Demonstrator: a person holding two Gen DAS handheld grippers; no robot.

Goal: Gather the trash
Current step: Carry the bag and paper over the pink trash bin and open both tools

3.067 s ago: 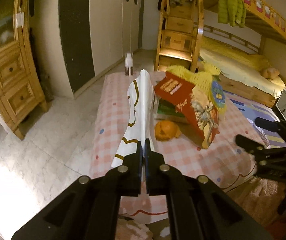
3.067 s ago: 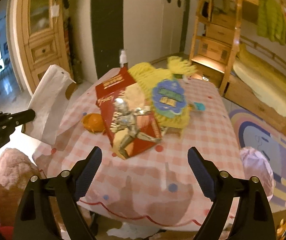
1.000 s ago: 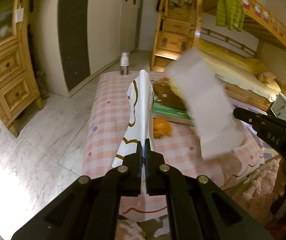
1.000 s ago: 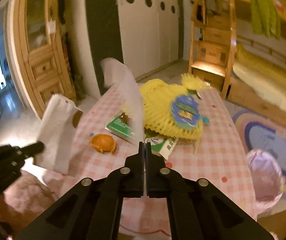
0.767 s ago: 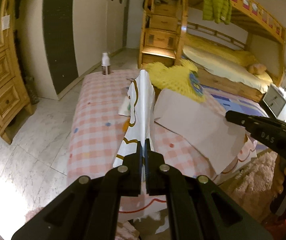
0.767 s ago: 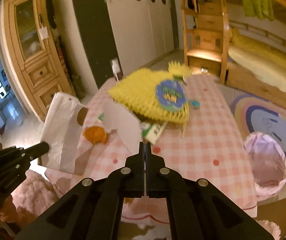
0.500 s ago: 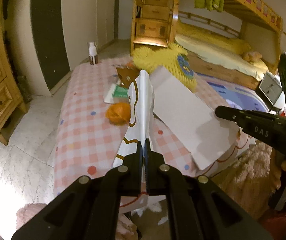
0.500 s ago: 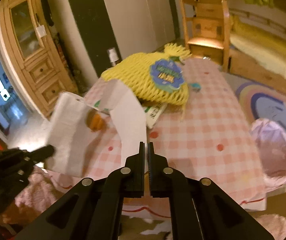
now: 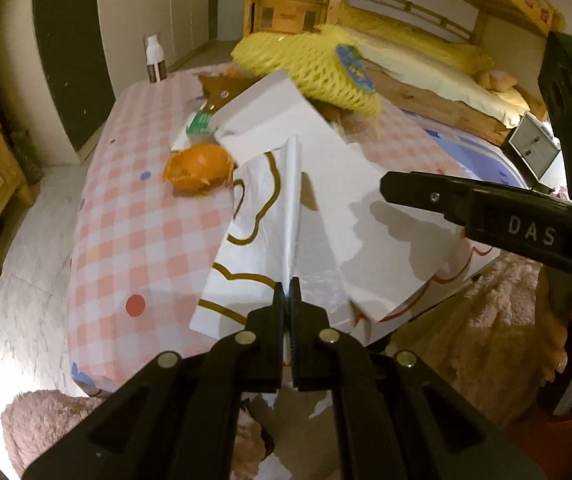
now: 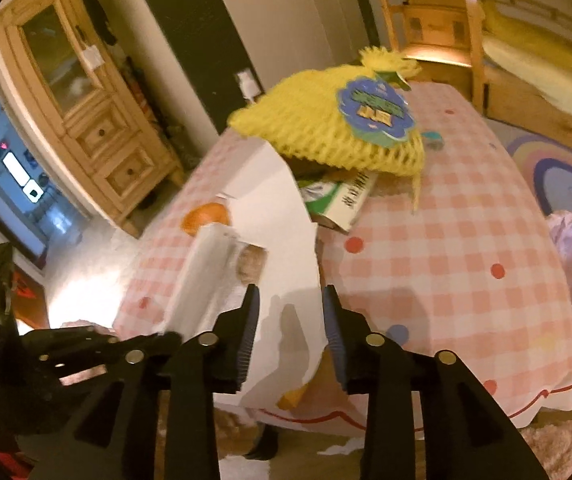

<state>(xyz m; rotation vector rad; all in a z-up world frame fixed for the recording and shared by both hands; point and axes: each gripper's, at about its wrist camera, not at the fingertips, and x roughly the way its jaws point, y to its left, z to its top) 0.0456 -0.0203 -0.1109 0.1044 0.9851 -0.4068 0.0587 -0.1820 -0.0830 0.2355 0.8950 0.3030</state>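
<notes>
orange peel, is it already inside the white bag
No, the orange peel lies on the checked tablecloth beside the white bag.

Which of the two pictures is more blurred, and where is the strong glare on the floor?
Right wrist view: more blurred, mostly the yellow net and the white card between the open right gripper. Left wrist view: sharper; glare washes out the floor at lower left, beside the bag in the left gripper.
</notes>
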